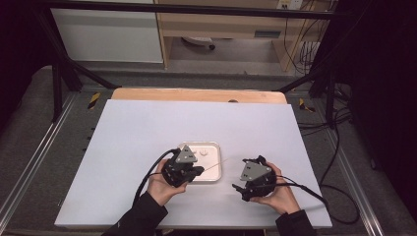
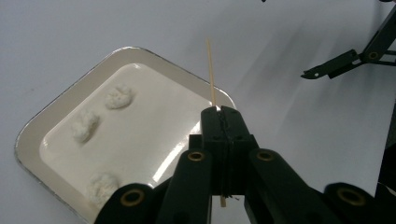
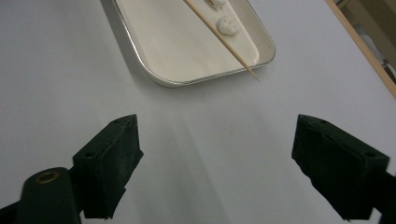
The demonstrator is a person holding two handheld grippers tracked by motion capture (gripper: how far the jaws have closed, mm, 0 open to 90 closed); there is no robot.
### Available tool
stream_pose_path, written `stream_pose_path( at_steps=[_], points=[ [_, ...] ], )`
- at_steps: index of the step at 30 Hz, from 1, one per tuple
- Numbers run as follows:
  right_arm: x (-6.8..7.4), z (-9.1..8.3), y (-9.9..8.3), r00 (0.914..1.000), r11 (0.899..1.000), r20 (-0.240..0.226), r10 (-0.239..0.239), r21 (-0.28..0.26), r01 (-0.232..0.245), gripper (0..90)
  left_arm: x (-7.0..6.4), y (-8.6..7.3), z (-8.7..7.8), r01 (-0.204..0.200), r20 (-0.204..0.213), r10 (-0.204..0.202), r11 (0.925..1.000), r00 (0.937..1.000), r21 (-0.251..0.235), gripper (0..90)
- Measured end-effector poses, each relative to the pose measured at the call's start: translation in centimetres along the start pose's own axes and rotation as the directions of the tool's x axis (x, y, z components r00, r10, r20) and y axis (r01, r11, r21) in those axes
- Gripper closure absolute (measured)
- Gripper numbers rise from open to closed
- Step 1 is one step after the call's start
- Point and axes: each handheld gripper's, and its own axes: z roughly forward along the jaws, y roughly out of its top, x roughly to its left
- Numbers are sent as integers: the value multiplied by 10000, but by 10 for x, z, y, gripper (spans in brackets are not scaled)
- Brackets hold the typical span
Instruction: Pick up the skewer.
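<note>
A thin wooden skewer [image 2: 211,74] sticks out from my left gripper [image 2: 222,111], whose jaws are shut on it above the near corner of a small white tray [image 2: 37,128]. In the tray lie three small white lumps [image 2: 118,97]. From above, the left gripper [image 1: 195,170] hangs over the tray [image 1: 214,145] and the skewer [image 1: 217,164] points right toward my right gripper [image 1: 237,190]. The right gripper [image 3: 215,158] stands open over bare table, nothing between its jaws, with the tray [image 3: 154,74] and the skewer [image 3: 222,42] ahead of it.
A white sheet [image 1: 147,128] covers the table, with a wooden edge [image 1: 196,95] at the far side. Black cables [image 1: 147,177] trail from both grippers. Metal frame rails [image 1: 39,147] run along the table's left and right.
</note>
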Motion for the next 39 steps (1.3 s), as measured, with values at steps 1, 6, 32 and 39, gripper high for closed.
stream_pose_path(
  at_steps=[1,6,32,39],
  points=[
    [1,0,1,9999,9999,10,-118,3,118,177,-2,1,2,-23,44,23,10000,10000,0,893],
    [3,3,6,9956,9955,57,-935,151,934,252,-10,7,8,-316,258,313,9994,9992,131,893],
    [11,14,5,8819,8815,229,-4708,541,4692,651,-31,25,28,-1164,913,1098,9907,9898,699,893],
    [14,15,2,8488,8475,16,-5287,570,5278,748,-32,25,28,-1249,1056,1172,9898,9875,686,893]
  ],
)
